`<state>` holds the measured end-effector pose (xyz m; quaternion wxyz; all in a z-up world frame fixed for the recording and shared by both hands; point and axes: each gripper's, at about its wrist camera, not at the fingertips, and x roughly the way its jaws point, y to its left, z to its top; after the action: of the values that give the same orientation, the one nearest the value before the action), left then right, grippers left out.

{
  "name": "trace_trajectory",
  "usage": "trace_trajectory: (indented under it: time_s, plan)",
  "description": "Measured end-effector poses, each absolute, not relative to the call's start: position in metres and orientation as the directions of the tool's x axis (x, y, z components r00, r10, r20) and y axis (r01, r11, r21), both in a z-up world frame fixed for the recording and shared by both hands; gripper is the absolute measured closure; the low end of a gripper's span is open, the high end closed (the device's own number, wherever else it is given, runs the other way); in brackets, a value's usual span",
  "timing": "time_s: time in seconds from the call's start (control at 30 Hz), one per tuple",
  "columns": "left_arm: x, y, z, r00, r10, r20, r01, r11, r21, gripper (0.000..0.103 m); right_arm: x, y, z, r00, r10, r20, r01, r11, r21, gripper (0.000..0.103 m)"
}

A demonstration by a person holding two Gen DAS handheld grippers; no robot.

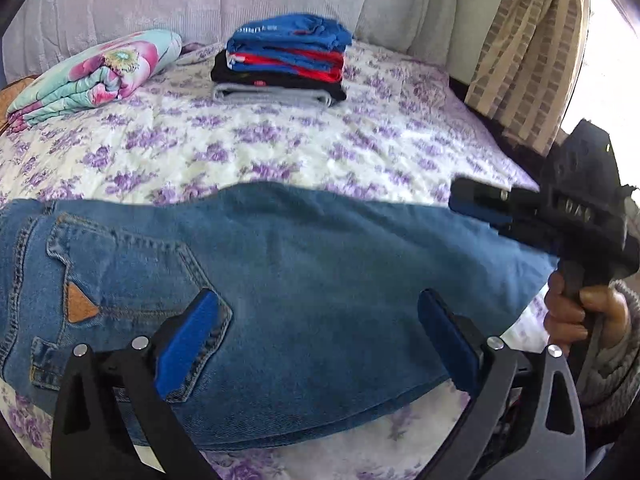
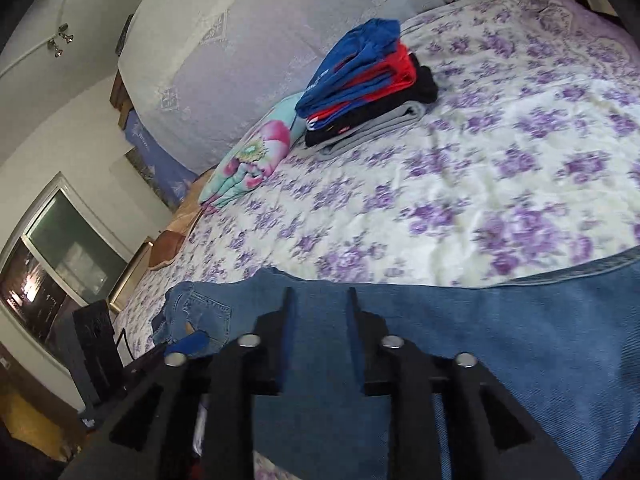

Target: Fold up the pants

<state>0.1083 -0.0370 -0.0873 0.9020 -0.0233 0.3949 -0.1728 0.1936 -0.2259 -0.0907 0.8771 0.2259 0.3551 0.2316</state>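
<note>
In the left wrist view, the jeans [image 1: 280, 280] lie folded across the flowered bed [image 1: 280, 152]. The left gripper [image 1: 316, 336] hangs above them, jaws wide apart, holding nothing. In the right wrist view, the right gripper [image 2: 318, 312] stands over the denim, jaws partly open, empty.

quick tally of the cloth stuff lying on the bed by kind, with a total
Jeans: 1
Stack of folded clothes: 1
Folded floral blanket: 1
Total: 3

How many garments the stack holds is hard to tell.
</note>
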Motion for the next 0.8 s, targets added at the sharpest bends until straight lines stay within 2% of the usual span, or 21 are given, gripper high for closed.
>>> trace_trajectory:
  time_s: [0.03, 0.1, 0.13, 0.2, 0.33, 0.4, 0.5, 0.53, 0.6, 0.7, 0.8]
  plan:
    - [0.109, -0.039, -0.098, 0.625, -0.299, -0.721, 0.288, 0.947, -0.144, 0.005, 0.201, -0.219, -0.098, 0.618, 0.572, -0.54, -0.247, 0.793, 0.557, 0.058]
    - [0.098, -0.046, -0.102, 0.676, -0.262, -0.689, 0.31, 0.949, -0.057, 0.005, 0.217, -0.218, -0.122, 0.569, 0.584, -0.58, -0.211, 0.784, 0.583, 0.06]
    - [0.096, -0.047, -0.102, 0.682, -0.25, -0.687, 0.307, 0.951, -0.041, 0.005, 0.219, -0.224, -0.124, 0.571, 0.593, -0.567, -0.195, 0.77, 0.608, 0.067]
    - [0.097, -0.042, -0.1, 0.673, -0.27, -0.689, 0.304, 0.95, -0.075, 0.005, 0.22, -0.226, -0.116, 0.551, 0.606, -0.574, -0.165, 0.753, 0.637, 0.067]
    - [0.099, -0.026, -0.082, 0.66, -0.375, -0.651, 0.295, 0.926, -0.234, 0.005, 0.212, -0.205, -0.091, 0.548, 0.65, -0.527, -0.251, 0.728, 0.638, 0.055]
    - [0.099, -0.027, -0.077, 0.65, -0.409, -0.64, 0.314, 0.912, -0.264, 0.005, 0.218, -0.191, -0.093, 0.514, 0.693, -0.506, -0.272, 0.691, 0.67, 0.051]
    - [0.107, -0.044, -0.098, 0.602, -0.339, -0.723, 0.32, 0.932, -0.17, 0.005, 0.237, -0.181, -0.12, 0.484, 0.677, -0.554, -0.228, 0.709, 0.667, 0.049]
    - [0.103, -0.05, -0.103, 0.63, -0.306, -0.714, 0.332, 0.937, -0.109, 0.005, 0.239, -0.183, -0.124, 0.503, 0.667, -0.549, -0.221, 0.714, 0.665, 0.058]
    - [0.093, -0.059, -0.106, 0.674, -0.256, -0.693, 0.333, 0.943, -0.025, 0.005, 0.236, -0.187, -0.121, 0.5, 0.674, -0.544, -0.215, 0.705, 0.676, 0.06]
    - [0.097, -0.052, -0.101, 0.651, -0.289, -0.702, 0.324, 0.942, -0.088, 0.005, 0.216, -0.202, -0.101, 0.564, 0.645, -0.516, -0.214, 0.717, 0.663, 0.049]
    - [0.097, -0.041, -0.088, 0.656, -0.33, -0.679, 0.3, 0.939, -0.167, 0.005, 0.176, -0.232, -0.077, 0.64, 0.601, -0.479, -0.257, 0.755, 0.604, 0.047]
